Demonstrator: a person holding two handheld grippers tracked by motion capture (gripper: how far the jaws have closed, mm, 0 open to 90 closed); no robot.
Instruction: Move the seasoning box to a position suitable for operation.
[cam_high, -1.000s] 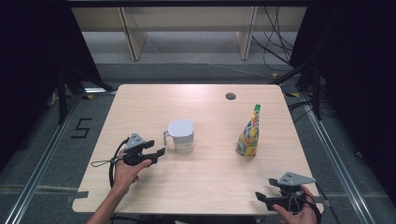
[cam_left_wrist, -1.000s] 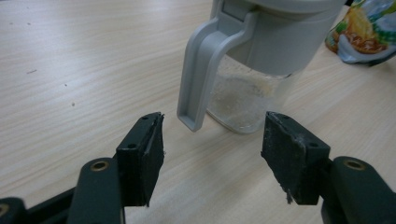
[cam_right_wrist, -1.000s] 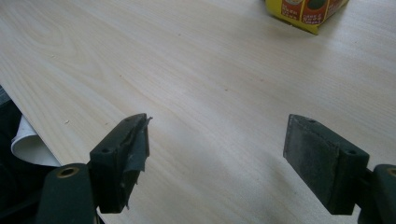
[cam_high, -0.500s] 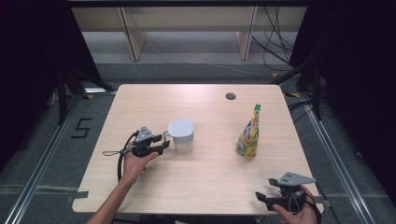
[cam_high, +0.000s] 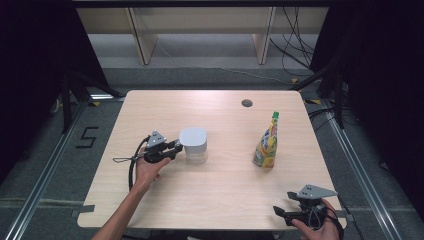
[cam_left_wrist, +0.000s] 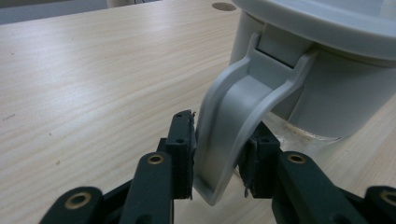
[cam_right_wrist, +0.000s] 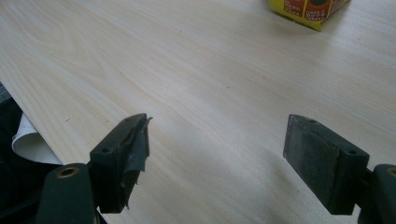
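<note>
The left hand-held gripper (cam_high: 172, 148) sits on the left half of the worktop (cam_high: 220, 200), pointing right at the grey jug (cam_high: 193, 144). Its jaws have just been closing around the jug's handle (cam_left_wrist: 233, 121), which stands between the 2 pads; in the left gripper view both pads meet the handle's sides, so the grip is clamped on it. The jug stands upright left of the worktop's middle, with bare wood ahead of it toward the far edge and a round cable hole (cam_high: 247, 103) near that edge. To the right, well apart from the jug, a yellow pouch (cam_high: 266, 142) with a green cap stands upright. The right hand-held gripper (cam_high: 281, 212) rests at the near right corner, jaws wide apart over bare wood, the pouch well ahead of it.
</note>
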